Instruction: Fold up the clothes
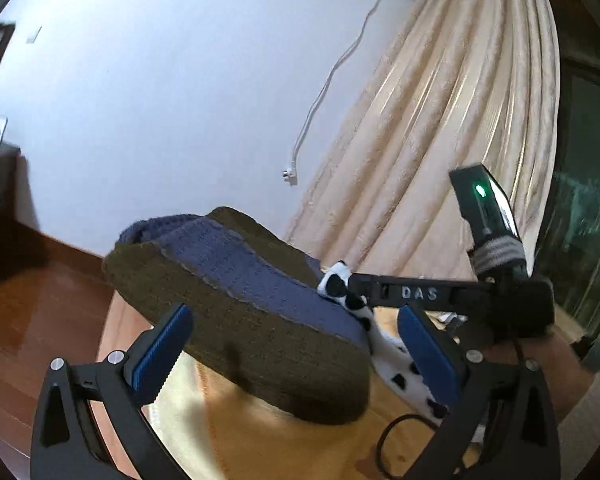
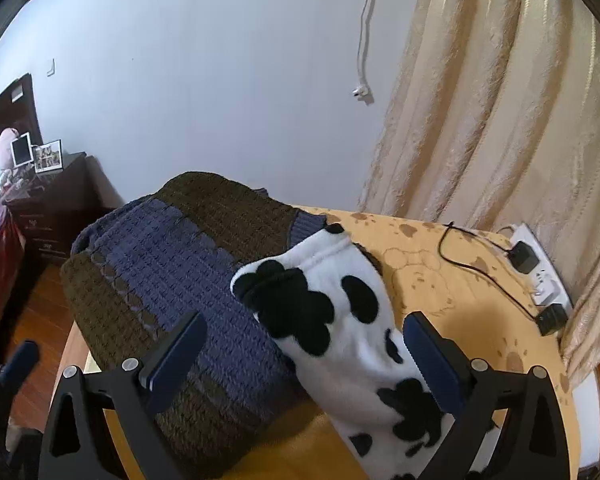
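Over the sweater [image 2: 172, 264], both grippers, L [image 1: 296, 356] & R [image 2: 306, 356], hover w/ fingers spread, gripping nothing.

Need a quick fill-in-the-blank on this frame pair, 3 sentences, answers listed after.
1. The knitted sweater is olive-brown with a wide band of ____.
2. The white fleece garment lying against it carries ____ spots.
3. The left gripper and the right gripper both stand ____, gripping nothing.

Missing words: blue; black; open
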Demonstrator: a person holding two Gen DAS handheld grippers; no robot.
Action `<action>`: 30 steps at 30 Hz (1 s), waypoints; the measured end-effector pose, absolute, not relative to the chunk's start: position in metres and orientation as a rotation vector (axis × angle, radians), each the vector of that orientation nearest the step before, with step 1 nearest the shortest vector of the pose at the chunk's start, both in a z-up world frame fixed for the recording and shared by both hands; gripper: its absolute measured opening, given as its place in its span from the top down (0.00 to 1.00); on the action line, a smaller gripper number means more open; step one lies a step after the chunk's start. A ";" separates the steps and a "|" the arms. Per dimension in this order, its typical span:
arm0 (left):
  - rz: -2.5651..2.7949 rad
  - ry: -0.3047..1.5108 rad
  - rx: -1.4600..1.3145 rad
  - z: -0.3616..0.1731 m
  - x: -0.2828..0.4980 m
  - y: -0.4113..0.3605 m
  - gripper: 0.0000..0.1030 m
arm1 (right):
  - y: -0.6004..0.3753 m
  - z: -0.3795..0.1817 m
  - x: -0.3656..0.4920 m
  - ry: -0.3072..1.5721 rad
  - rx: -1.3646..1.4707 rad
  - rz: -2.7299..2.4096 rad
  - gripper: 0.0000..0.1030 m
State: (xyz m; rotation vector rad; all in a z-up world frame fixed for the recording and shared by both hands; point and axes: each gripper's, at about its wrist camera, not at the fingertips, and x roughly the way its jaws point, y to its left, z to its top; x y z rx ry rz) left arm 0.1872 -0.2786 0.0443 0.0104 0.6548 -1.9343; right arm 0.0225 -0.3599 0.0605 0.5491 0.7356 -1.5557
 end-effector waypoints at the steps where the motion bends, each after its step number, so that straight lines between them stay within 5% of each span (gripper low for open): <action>1: -1.939 0.655 0.029 0.044 0.185 -0.280 0.00 | -0.365 0.059 0.023 0.752 0.552 -1.541 0.02; 11: -2.033 0.633 -0.038 0.053 0.190 -0.262 0.00 | -0.402 0.039 0.045 0.939 0.557 -1.451 0.07; 15: -2.050 0.633 -0.018 0.055 0.186 -0.262 0.00 | -0.415 0.024 0.046 0.992 0.615 -1.432 0.34; 20: -2.057 0.683 0.040 0.052 0.182 -0.267 0.00 | -0.420 0.020 0.034 0.943 0.704 -1.466 0.48; 25: -2.071 0.683 0.072 0.049 0.175 -0.267 0.00 | -0.418 0.027 0.014 0.882 0.776 -1.554 0.84; 30: -2.077 0.675 0.102 0.047 0.170 -0.268 0.00 | -0.404 0.044 -0.005 0.842 0.772 -1.673 0.88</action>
